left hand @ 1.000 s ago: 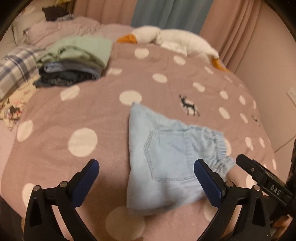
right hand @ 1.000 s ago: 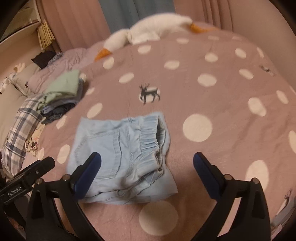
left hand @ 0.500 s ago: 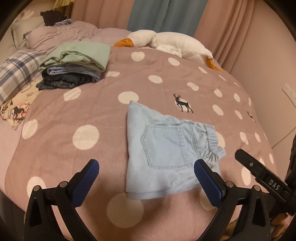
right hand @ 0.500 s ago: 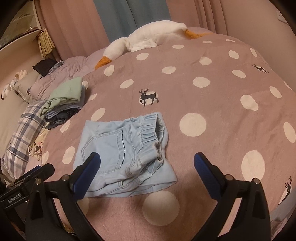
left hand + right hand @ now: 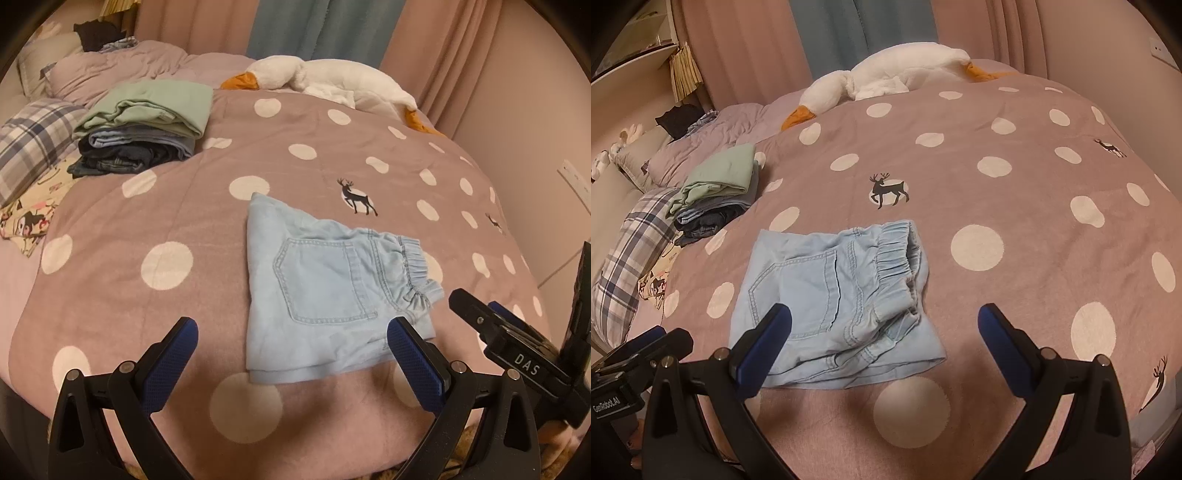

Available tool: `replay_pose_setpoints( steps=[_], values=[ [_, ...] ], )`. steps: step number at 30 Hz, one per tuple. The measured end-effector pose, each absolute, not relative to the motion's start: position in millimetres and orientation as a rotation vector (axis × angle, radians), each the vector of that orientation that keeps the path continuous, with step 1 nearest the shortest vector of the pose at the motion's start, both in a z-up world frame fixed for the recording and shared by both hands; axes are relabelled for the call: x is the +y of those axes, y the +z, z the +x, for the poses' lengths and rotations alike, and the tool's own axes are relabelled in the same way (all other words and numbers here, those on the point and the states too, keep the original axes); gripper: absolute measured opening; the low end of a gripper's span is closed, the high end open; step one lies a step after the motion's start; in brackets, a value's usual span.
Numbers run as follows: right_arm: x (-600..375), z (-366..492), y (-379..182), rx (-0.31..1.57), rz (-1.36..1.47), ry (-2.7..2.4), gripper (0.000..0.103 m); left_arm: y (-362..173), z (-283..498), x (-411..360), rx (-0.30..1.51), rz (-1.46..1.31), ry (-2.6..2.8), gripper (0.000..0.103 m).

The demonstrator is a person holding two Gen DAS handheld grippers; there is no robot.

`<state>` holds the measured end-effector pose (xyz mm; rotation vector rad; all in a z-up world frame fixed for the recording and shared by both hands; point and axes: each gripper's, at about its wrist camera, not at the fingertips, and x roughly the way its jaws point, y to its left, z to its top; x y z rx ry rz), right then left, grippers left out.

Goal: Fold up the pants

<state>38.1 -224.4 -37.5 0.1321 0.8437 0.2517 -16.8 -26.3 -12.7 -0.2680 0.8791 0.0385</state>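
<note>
Denim, pale blue: pants (image 5: 325,291) folded into a compact, roughly square packet; back pocket facing up; elastic gathered waistband at the right-hand edge (image 5: 846,295)

Pants position: lying flat on the bed blanket (image 5: 184,206), near its front edge; just below the printed deer (image 5: 888,190); touched by neither tool

Blanket: mauve fleece with white dots; covers the whole bed surface in both views

Left tool (image 5: 291,362): blue-padded fingers spread wide; nothing between them; hovering above the blanket's near edge; right fingertip overlaps the packet's lower right corner in the view, contact cannot be told

Right tool (image 5: 884,343): fingers spread wide, holding nothing; packet's lower hem lies between and ahead of the fingertips; left fingertip overlaps the packet's left side in the view; contact cannot be told

Cross-view: right tool visible at the right margin of the left wrist view (image 5: 517,343); left tool body visible at the lower left of the right wrist view (image 5: 631,362)

Stack of folded clothes (image 5: 144,125): green piece on top, blue and dark denim beneath; far left of the bed, well apart from the pants

Plush goose (image 5: 325,81): white, orange beak; lying along the far edge of the bed before the curtains (image 5: 827,33)

Plaid pillow (image 5: 33,140): left of the stack, beside it
</note>
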Motion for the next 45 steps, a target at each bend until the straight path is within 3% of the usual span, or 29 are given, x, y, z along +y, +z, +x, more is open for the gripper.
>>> replay_pose_setpoints(
  steps=[45],
  values=[
    [-214.0, 31.1, -39.6, 0.859, 0.123, 0.254, 0.102, -13.7, -24.8, -17.8, 0.872, -0.272, 0.067, 0.101]
  ],
)
